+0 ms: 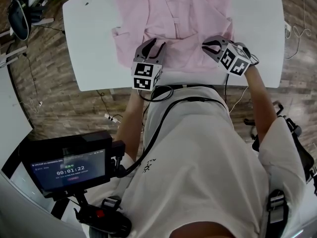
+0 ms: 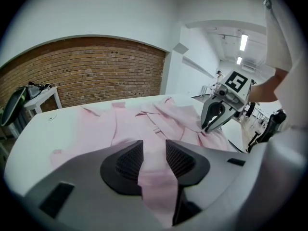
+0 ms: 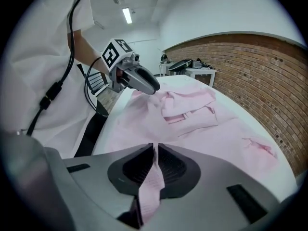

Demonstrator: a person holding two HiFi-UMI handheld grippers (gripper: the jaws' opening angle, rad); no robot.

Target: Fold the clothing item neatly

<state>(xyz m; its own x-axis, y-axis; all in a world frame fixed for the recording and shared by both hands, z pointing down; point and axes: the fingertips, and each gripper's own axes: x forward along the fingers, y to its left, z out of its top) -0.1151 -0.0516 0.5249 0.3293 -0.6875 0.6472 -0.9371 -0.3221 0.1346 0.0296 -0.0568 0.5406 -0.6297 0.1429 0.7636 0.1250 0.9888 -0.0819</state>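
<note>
A pink shirt (image 1: 173, 19) lies spread and rumpled on the white table (image 1: 94, 38), its near hem toward the person. My left gripper (image 1: 151, 47) is at the hem's left part. In the left gripper view a strip of the pink cloth (image 2: 154, 177) runs between its spread jaws (image 2: 154, 160), and the pads stand apart from it. My right gripper (image 1: 210, 46) is at the hem's right part. In the right gripper view its jaws (image 3: 155, 165) are pinched on a fold of the hem (image 3: 153, 186). Each gripper shows in the other's view: right gripper (image 2: 211, 124), left gripper (image 3: 147, 85).
The table's near edge (image 1: 198, 81) lies just behind both grippers. A screen on a stand (image 1: 69, 170) is at the lower left by the person. A black chair (image 1: 20, 19) and cables lie on the wooden floor to the left. A brick wall (image 2: 96, 71) stands beyond the table.
</note>
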